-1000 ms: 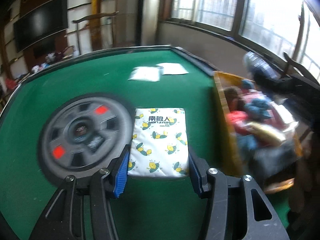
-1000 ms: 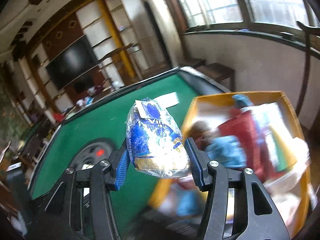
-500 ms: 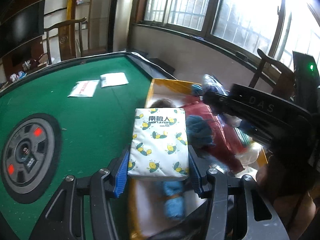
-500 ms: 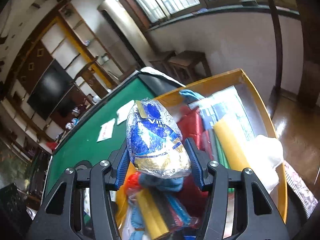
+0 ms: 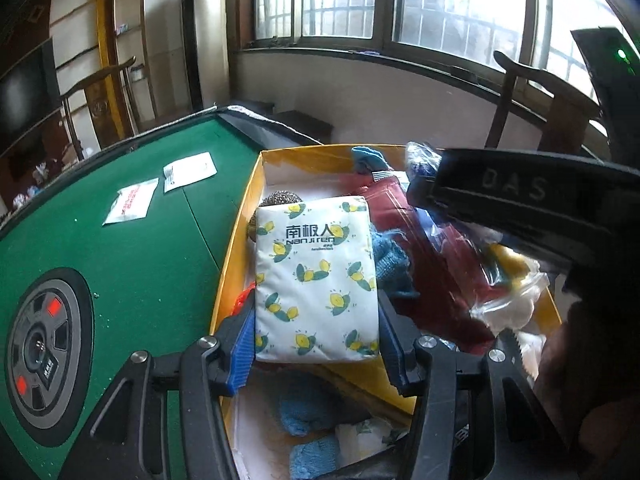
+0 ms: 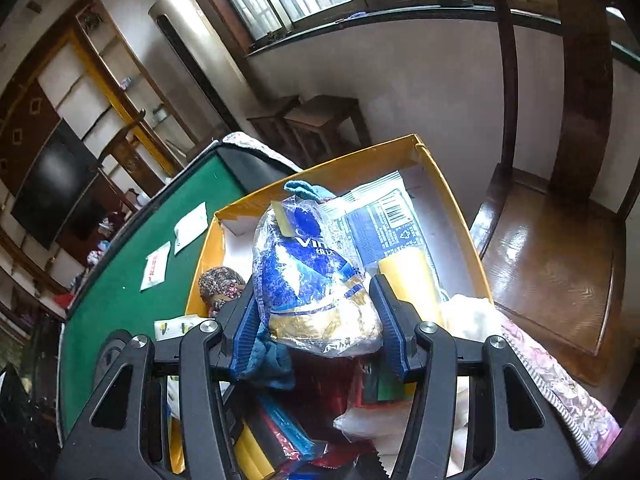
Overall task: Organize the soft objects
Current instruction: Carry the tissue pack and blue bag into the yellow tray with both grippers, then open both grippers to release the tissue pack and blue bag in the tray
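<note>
My left gripper (image 5: 316,344) is shut on a white lemon-print tissue pack (image 5: 316,276) and holds it above the yellow box (image 5: 236,236). My right gripper (image 6: 316,340) is shut on a blue and gold plastic-wrapped tissue pack (image 6: 312,280), also above the yellow box (image 6: 460,216). The box holds several soft things: red cloth (image 5: 432,248), blue knit pieces (image 5: 388,260), a yellow pack (image 6: 408,280) and a dark blue packet (image 6: 380,228). The right gripper's black body (image 5: 520,196) crosses the left wrist view over the box.
The box stands at the right edge of a green felt table (image 5: 120,240) with a grey round hub (image 5: 40,352). Two white paper packets (image 5: 160,188) lie on the felt. A dark wooden chair (image 6: 560,240) stands beside the box, under the windows.
Both grippers have moved from over the green table to above the yellow box, each still holding its pack. The box now fills the lower middle of both views.
</note>
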